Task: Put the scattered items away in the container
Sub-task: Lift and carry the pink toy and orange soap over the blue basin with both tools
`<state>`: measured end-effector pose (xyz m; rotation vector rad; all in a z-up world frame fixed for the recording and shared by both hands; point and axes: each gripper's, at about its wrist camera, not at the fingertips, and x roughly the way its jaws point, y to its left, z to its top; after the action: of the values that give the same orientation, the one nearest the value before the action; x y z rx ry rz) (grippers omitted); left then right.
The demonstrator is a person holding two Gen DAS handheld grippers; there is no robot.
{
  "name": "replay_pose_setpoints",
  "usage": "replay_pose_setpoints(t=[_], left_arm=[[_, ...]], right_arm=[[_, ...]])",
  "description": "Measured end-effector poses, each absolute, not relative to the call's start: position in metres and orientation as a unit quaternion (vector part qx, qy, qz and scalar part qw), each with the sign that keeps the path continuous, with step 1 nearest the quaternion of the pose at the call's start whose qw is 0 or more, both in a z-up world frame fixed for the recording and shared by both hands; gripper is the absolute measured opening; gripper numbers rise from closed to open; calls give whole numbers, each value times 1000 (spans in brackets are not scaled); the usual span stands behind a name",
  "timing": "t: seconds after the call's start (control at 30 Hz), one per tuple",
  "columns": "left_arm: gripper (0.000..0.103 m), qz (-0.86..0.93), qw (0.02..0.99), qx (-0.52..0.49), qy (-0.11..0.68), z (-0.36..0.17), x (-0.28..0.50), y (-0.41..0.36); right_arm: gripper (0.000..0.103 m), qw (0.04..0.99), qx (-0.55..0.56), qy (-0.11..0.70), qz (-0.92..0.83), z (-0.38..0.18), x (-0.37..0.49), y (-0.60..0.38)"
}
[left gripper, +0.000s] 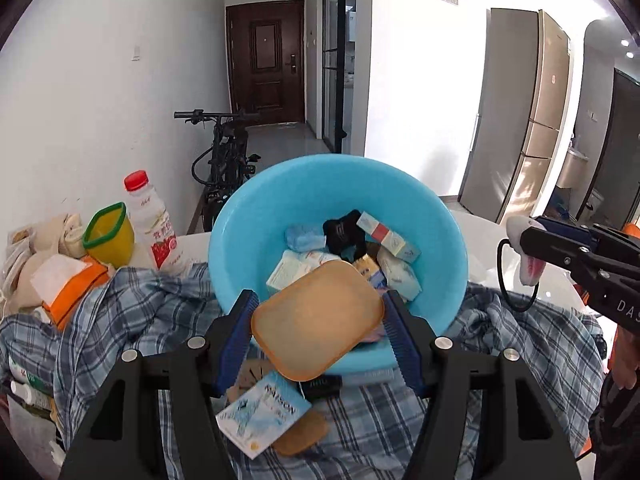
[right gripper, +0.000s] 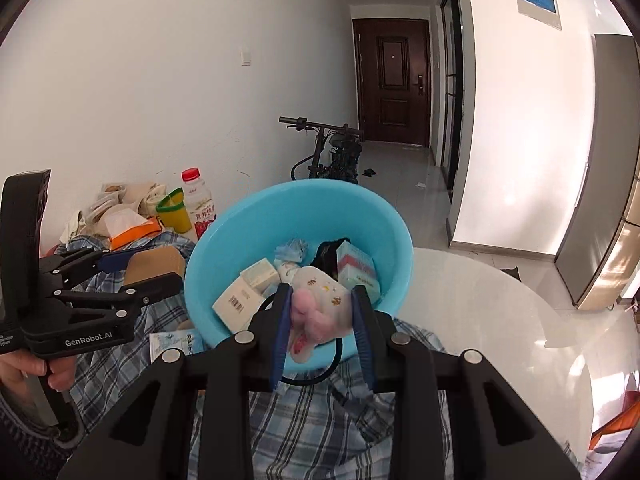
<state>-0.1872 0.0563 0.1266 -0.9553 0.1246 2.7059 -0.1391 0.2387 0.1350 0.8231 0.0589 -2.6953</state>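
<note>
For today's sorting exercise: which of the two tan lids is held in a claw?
The larger tan lid, clamped in the left claw over the blue basin; the smaller lid lies loose on the plaid cloth.

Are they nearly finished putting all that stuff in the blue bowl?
Partway. The blue basin already holds several small boxes and packets. In hand: the left tongs grip a tan lid over the rim, and the right tongs hold a pink-and-white plush toy. Left on the plaid cloth: a blue-and-white packet and a smaller tan piece.
</note>
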Motion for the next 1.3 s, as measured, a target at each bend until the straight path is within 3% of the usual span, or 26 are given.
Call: replay_pose_setpoints(t=[0.27,0.53,1.13,1.3], left_arm=[[66,941,97,-322,38,135,-293,63],[66,918,92,-385,-25,107,-383,62],[66,919,92,-382,-6,101,-381,58],[66,903,82,-421,9,84,-384,56]], right_arm=[[30,165,311,21,-936,139,-232,227],[30,139,335,21,-932,124,-302,212],[30,151,324,11,-934,124,-310,213],[30,153,349,15,-924,110,-316,205]])
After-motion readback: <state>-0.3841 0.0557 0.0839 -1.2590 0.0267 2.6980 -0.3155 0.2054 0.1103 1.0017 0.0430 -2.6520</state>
